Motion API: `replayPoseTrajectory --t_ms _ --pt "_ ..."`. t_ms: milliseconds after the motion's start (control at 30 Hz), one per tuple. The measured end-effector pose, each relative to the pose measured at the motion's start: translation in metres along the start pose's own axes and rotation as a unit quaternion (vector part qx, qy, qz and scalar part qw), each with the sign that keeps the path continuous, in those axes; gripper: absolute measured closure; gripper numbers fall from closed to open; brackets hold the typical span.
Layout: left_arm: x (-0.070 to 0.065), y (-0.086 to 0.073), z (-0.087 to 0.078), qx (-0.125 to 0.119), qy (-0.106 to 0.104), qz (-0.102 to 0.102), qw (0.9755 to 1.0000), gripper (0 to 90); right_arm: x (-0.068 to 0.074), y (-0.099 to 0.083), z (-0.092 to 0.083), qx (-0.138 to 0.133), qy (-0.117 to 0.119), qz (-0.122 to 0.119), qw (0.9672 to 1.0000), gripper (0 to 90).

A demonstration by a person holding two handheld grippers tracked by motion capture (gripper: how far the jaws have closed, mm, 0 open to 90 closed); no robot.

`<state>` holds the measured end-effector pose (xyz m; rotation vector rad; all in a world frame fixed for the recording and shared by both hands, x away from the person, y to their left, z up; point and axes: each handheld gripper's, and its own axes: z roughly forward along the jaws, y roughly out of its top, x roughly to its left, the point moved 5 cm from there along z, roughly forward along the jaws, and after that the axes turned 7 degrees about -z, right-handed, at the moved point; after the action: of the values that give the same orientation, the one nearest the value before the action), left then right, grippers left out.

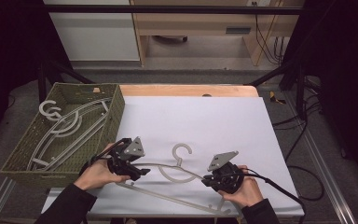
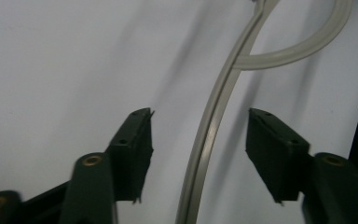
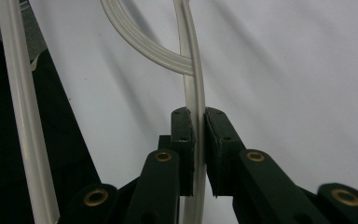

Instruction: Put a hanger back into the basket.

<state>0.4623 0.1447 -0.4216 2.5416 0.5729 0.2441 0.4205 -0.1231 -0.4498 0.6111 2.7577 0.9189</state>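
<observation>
Far left: woven green basket (image 1: 114,114) sits at the tabletop's (image 1: 205,119) left edge, holding more pale hangers (image 1: 70,128), one hook over its rim. White sheet beyond the basket is bare out to the back and right edges; ample room there.

Left gripper (image 1: 140,173): fingers (image 2: 135,149) parted, straddling the hanger's upper arm without touching it; released.

Hanger (image 1: 179,171): pale grey plastic, ribbed, thin curved arms, open hook pointing away from the person, straight lower bar running toward the front edge. It lies near the front of the sheet, between both hands.

Right gripper (image 1: 208,179): fingers (image 3: 182,135) clenched on the hanger's arm, just below where a curved brace joins it.
</observation>
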Motion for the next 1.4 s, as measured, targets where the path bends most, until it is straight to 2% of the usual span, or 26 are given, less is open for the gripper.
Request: replayPoseTrajectory --t_ms 33,100,200,300,367,500,600,667,700,767,800,867,900,933,1000,1100,1167,1200,1267,1333,1367,1400 --pt "-0.001 0.0 0.001 0.006 -0.002 0.004 1.0 47.6 0.0 0.0 -0.001 0.007 0.0 -0.007 1.0 82.9" --pt "-0.003 -0.002 0.005 0.02 0.001 0.015 0.9997 55.3 0.002 0.001 0.0 0.002 0.001 -0.004 1.0 82.8" --pt "-0.005 -0.003 0.006 0.027 0.0 0.02 0.9994 67.5 0.002 0.001 0.0 0.007 0.001 -0.009 0.9999 82.9" --pt "-0.005 -0.005 0.006 0.031 0.003 0.02 0.9993 75.0 0.003 0.0 0.001 0.008 0.003 -0.018 0.9998 82.8" --pt "-0.006 -0.006 0.005 0.031 -0.001 0.019 0.9993 75.9 0.003 0.0 0.001 0.007 0.005 -0.02 0.9998 82.7" --pt "-0.011 -0.01 0.005 0.032 -0.002 0.031 0.999 77.9 0.003 0.0 0.003 0.002 0.006 -0.036 0.9993 82.5" --pt "-0.014 -0.013 0.003 0.023 -0.006 0.032 0.9992 79.3 0.001 -0.001 0.004 0.002 0.003 -0.043 0.9991 81.7" --pt "-0.018 -0.015 0.001 0.012 -0.009 0.029 0.9995 80.0 0.0 0.0 0.003 0.0 0.001 -0.033 0.9995 80.4" --pt "-0.019 -0.017 -0.001 0.011 -0.008 0.033 0.9994 80.6 -0.001 0.001 0.003 -0.006 -0.008 -0.035 0.9994 79.4" --pt "-0.022 -0.018 -0.003 -0.001 -0.005 0.028 0.9996 81.3 -0.004 0.002 0.001 -0.017 -0.01 -0.03 0.9994 78.0" --pt "-0.023 -0.019 -0.004 -0.008 -0.002 0.025 0.9997 81.6 -0.005 0.003 -0.001 -0.016 -0.018 -0.018 0.9995 76.8" --pt "-0.024 -0.02 -0.007 -0.024 0.0 0.011 0.9996 81.9 -0.01 0.005 -0.003 -0.039 -0.032 -0.017 0.9986 73.1" --pt "-0.025 -0.021 -0.007 -0.03 0.004 0.009 0.9995 81.9 -0.012 0.006 -0.006 -0.059 -0.033 -0.009 0.9977 70.7" --pt "-0.025 -0.021 -0.008 -0.043 0.005 -0.003 0.999 81.9 -0.013 0.007 -0.008 -0.067 -0.035 -0.002 0.9971 68.9" --pt "-0.023 -0.023 -0.009 -0.056 0.019 -0.014 0.9982 82.0 -0.018 0.008 -0.017 -0.086 -0.059 0.002 0.9946 64.5" --pt "-0.018 -0.024 -0.012 -0.068 0.037 -0.032 0.9965 82.0 -0.023 0.008 -0.029 -0.12 -0.076 0.019 0.9897 58.7" --pt "-0.014 -0.026 -0.015 -0.071 0.055 -0.045 0.9949 81.9 -0.028 0.007 -0.04 -0.146 -0.092 0.036 0.9843 53.4" --pt "-0.011 -0.027 -0.018 -0.068 0.063 -0.045 0.9946 81.9 -0.03 0.006 -0.045 -0.158 -0.101 0.045 0.9813 49.4" --pt "-0.009 -0.027 -0.022 -0.08 0.08 -0.059 0.9918 81.9 -0.035 0.003 -0.054 -0.178 -0.117 0.059 0.9754 43.7" --pt "-0.007 -0.025 -0.027 -0.107 0.092 -0.086 0.9862 81.9 -0.039 0.0 -0.061 -0.196 -0.13 0.077 0.969 36.2" --pt "-0.006 -0.025 -0.029 -0.111 0.099 -0.088 0.9849 81.9 -0.041 -0.004 -0.065 -0.202 -0.135 0.088 0.966 34.2" --pt "-0.004 -0.024 -0.033 -0.117 0.106 -0.095 0.9829 81.9 -0.043 -0.006 -0.067 -0.206 -0.137 0.091 0.9646 32.9"
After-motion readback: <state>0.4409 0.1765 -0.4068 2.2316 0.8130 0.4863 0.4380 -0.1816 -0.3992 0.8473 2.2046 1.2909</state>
